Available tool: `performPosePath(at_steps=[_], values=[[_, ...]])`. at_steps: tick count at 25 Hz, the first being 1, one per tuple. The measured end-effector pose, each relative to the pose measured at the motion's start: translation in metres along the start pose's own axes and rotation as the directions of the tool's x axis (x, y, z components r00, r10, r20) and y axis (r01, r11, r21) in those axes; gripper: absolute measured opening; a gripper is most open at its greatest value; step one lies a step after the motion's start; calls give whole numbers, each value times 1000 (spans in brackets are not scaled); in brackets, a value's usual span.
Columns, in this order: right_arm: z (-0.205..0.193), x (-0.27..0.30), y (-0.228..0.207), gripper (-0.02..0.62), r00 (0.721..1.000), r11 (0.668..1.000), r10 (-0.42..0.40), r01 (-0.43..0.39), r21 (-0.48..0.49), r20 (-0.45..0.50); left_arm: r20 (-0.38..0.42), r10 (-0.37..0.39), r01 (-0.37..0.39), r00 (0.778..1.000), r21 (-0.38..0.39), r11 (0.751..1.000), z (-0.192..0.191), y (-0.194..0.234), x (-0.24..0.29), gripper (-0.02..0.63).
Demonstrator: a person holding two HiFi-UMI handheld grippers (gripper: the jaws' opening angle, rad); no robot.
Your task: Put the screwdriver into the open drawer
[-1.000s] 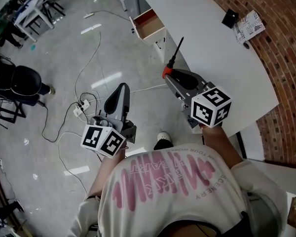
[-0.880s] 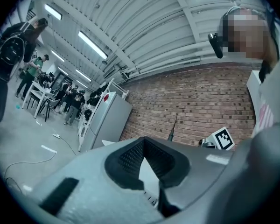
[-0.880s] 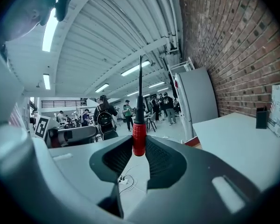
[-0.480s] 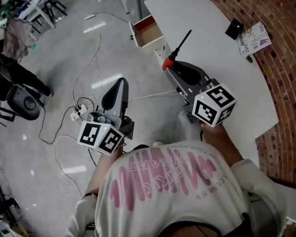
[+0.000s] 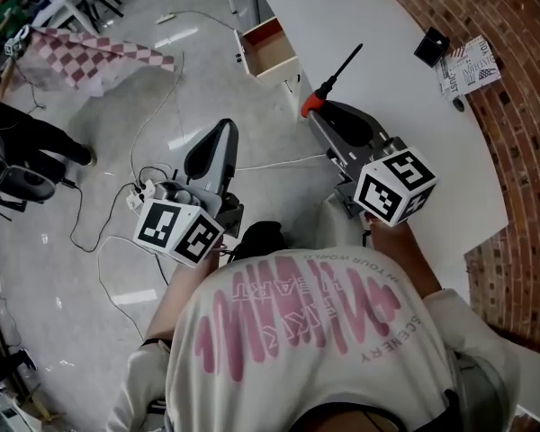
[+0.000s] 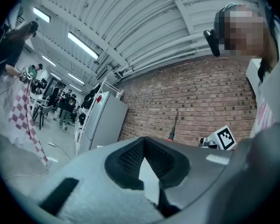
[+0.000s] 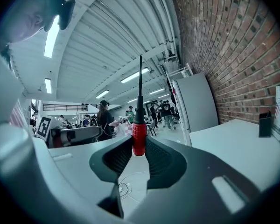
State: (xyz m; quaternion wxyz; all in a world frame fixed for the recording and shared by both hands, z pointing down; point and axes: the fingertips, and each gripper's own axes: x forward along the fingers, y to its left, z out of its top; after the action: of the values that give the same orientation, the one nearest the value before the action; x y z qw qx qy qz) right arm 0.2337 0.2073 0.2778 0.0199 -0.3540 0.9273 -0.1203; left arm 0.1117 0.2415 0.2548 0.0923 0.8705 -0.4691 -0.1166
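right hand-held gripper (image 5: 321, 120): pinching the screwdriver (image 5: 338, 75) by its red handle, shaft toward 1 o'clock.
left hand-held gripper (image 5: 223, 131): pressed together, empty.
change: both moved nearer the open drawer (image 5: 268, 48), at 11 o'clock from the handle.
meaning: carry is progressing; the drop is still left.

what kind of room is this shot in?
Probably a big workshop or lab hall: brick wall, bare grey floor strewn with cables, ribbed metal roof with strip lights, and people in the background.
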Motion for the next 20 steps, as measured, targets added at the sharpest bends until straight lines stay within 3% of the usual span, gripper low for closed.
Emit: performPosePath(at_steps=[10, 20], values=[[8, 16, -27, 100, 999, 999, -28, 28, 21, 20, -2, -11, 11, 1000, -10, 1000, -1, 20, 24, 5], [29, 88, -55, 100, 997, 997, -73, 73, -3, 27, 10, -58, 58, 998, -44, 997, 21, 91, 72, 5]])
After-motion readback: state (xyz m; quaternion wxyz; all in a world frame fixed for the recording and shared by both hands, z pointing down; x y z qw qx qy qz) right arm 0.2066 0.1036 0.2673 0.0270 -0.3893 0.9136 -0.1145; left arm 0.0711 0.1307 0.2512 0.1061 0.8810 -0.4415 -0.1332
